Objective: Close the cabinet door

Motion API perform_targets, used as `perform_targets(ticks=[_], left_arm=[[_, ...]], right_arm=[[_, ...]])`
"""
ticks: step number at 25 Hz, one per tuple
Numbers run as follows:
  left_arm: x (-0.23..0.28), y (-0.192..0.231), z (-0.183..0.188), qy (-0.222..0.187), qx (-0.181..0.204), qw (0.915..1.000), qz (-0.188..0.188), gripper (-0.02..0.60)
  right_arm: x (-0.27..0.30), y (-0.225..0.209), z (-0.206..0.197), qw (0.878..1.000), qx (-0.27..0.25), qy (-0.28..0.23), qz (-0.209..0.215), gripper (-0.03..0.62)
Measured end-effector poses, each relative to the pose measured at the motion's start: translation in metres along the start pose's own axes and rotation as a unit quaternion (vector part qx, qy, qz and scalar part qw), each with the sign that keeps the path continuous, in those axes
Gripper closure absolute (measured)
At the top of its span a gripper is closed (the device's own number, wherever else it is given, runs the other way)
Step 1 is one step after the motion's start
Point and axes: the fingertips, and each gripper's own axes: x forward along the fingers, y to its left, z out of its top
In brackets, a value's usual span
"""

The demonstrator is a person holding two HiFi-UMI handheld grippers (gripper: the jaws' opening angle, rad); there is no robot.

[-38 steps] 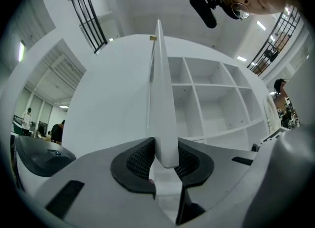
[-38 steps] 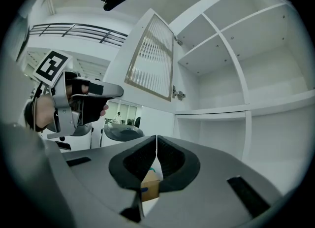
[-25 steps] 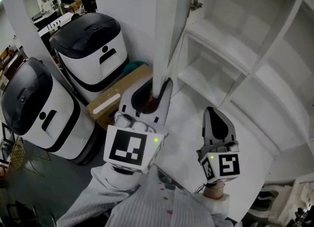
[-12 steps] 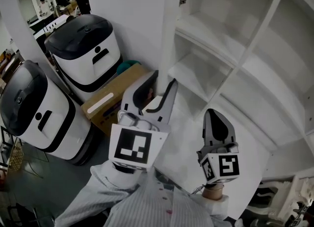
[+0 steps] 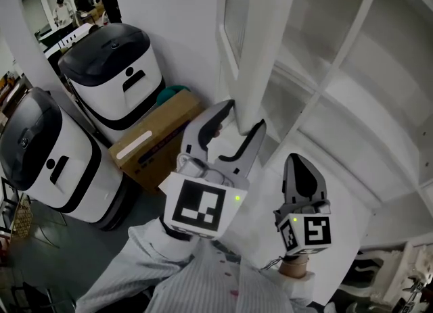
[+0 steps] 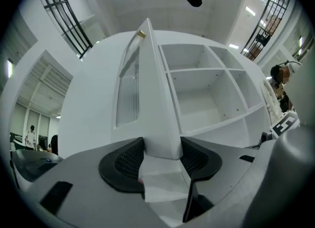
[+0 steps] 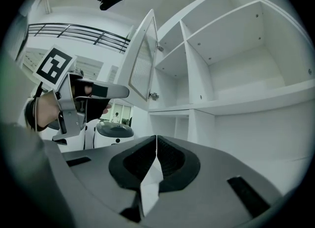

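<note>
Two rounded white machines with dark lids stand on the grey floor [image 5: 47, 254]: the far machine [image 5: 111, 68] and the near machine [image 5: 40, 149], close together. A brown cardboard box [image 5: 152, 144] bearing a pale label lies just beside them, with a teal object [image 5: 174, 92] behind it. People [image 5: 64, 9] stand far back.

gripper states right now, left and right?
left gripper: open, jaws have just been opening, edge of the cabinet door between them.
right gripper: shut, nothing held.
</note>
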Motion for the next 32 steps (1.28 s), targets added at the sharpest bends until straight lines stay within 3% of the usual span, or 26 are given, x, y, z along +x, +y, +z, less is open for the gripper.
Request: perform_targets(ticks=[15, 32], left_arm=[[0.047, -0.042, -0.003, 0.011, 0.038, 0.999, -0.02, 0.318], [0.082, -0.059, -0.005, 0.005, 0.039, 0.9981, -0.048, 0.324]], right_arm=[[-0.008, -0.058, -0.017, 0.999, 0.011, 0.009, -0.031, 0.579], [-0.001, -0.085, -0.033, 0.999, 0.021, 0.02, -0.035, 0.579]])
